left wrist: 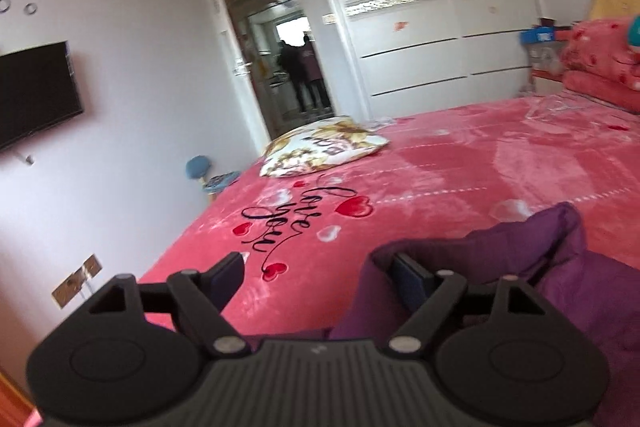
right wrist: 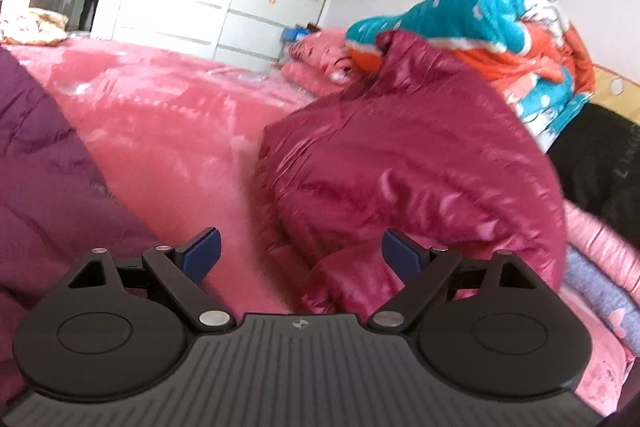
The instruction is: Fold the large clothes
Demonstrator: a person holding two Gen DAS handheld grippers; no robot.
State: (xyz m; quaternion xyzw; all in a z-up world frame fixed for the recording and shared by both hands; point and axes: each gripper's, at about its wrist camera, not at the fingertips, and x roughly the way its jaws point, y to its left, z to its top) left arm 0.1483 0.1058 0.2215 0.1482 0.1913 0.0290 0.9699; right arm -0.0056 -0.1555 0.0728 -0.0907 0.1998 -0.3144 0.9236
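Item: purple padded coat (left wrist: 560,267), on the bed (left wrist: 440,163) at your left tongs (left wrist: 318,277); a fold drapes the right-hand pad (left wrist: 408,277). Tongs wide, gripping nothing. Risk: lifting away may drag that fold (undoing the fold). Right tongs (right wrist: 300,251): wide, empty, facing a glossy crimson jacket (right wrist: 400,155).

Open right claw (right wrist: 300,253) over the pink bed (right wrist: 160,131)
A shiny crimson jacket (right wrist: 400,163) lies just right of the claw, a purple coat (right wrist: 44,163) to its left.
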